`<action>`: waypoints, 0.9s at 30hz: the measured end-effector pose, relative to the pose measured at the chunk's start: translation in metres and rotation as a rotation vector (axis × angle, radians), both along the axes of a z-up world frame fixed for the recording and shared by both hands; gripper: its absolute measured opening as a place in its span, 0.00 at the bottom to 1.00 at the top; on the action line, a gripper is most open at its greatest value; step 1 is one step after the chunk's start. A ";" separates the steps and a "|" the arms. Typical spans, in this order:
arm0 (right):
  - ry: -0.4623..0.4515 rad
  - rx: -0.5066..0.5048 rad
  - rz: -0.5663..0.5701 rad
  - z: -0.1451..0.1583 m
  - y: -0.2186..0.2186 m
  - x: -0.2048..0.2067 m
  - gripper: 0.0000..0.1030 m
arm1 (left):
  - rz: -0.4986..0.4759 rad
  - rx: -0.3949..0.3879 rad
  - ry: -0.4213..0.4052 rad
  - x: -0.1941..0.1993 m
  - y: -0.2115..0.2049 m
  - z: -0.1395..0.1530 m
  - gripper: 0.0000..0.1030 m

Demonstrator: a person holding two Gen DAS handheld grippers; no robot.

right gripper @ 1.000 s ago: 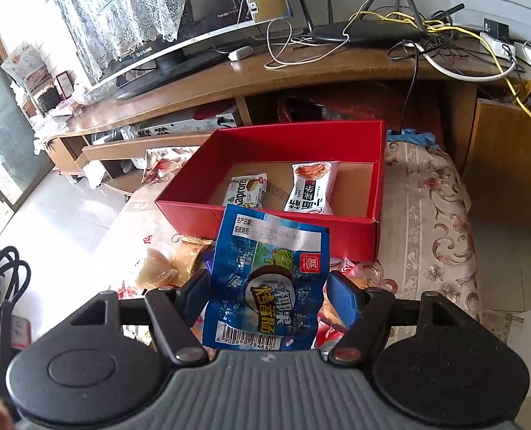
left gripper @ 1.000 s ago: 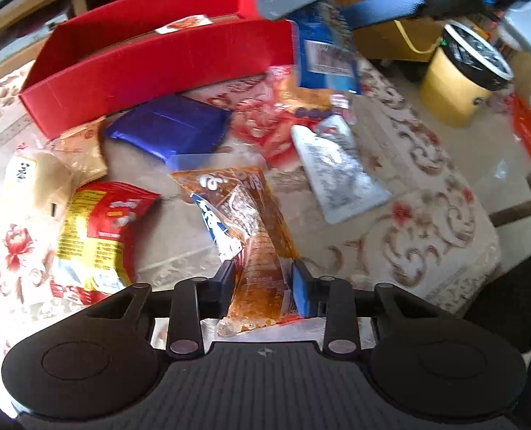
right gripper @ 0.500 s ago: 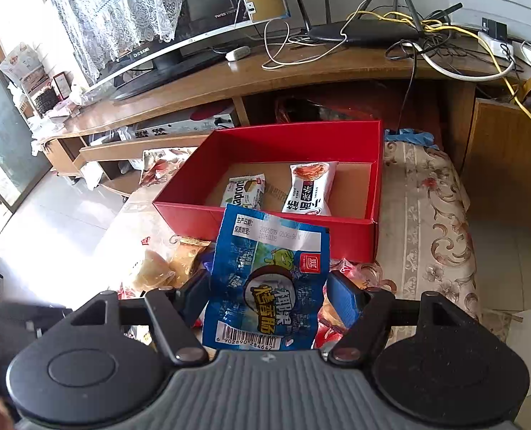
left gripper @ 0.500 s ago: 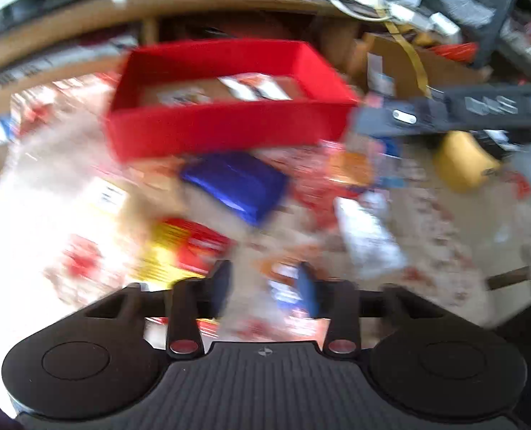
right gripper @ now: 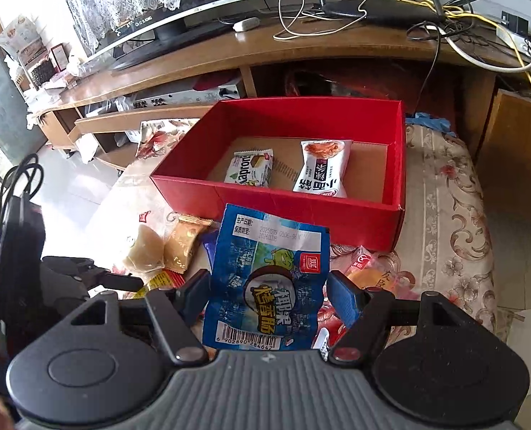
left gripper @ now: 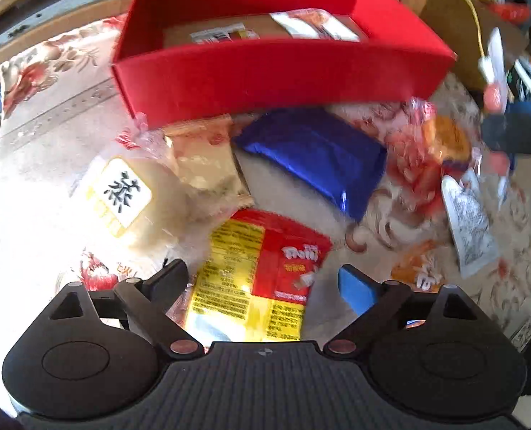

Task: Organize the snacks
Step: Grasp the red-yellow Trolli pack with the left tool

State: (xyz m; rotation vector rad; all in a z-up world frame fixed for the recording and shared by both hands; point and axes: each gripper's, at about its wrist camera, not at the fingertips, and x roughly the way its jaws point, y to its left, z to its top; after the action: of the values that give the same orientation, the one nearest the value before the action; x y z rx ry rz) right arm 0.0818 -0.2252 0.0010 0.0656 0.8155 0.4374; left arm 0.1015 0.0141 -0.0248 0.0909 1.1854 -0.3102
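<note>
The left gripper (left gripper: 263, 279) points steeply down over a floral cream cloth (left gripper: 50, 114) that covers the worktop; its jaws have just been opening and now stand wide apart, with a red and yellow crinkled snack bag (left gripper: 254, 276) lying between them, untouched by either finger; the bag's lower end is cut off behind the gripper's black body. Past it lie a glossy dark blue foil packet (left gripper: 315, 154), a pale bun in clear wrap with a black character on its label (left gripper: 129, 193) and a small beige cracker packet (left gripper: 204, 157), the last two touching each other; the left part of the cloth is washed out by glare, so what lies there cannot be made out. The whole left view is smeared by blur, and the orange and red wrappers on the right cannot be told apart.

The right gripper (right gripper: 267, 295) holds a blue printed snack pouch with a barcode (right gripper: 265, 283) upright, its fingers (right gripper: 344, 299) closed on the pouch's two side edges; the pouch hides much of the pile behind it. Beyond stands a shallow red cardboard box with a brown floor (right gripper: 366, 222), containing a small green and white wafer packet (right gripper: 249, 168) and a white packet with an orange picture (right gripper: 323, 173), lying side by side and apart; the box's near wall hides the front strip of its floor.
</note>
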 end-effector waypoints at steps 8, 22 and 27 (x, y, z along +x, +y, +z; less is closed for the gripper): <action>-0.005 -0.011 0.006 0.000 0.005 0.000 0.65 | -0.036 0.043 -0.036 -0.020 -0.012 0.009 0.60; -0.031 0.000 -0.033 0.012 0.003 0.014 0.66 | 0.044 -0.152 -0.153 -0.029 -0.006 0.055 0.57; -0.057 0.000 -0.053 0.023 0.008 0.034 0.66 | 0.078 -0.190 -0.218 -0.004 -0.008 0.072 0.57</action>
State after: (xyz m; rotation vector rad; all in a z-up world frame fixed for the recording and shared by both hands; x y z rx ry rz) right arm 0.1162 -0.2171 0.0237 0.0737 0.7558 0.3874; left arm 0.0979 0.0063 0.0473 -0.0852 0.9363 -0.3338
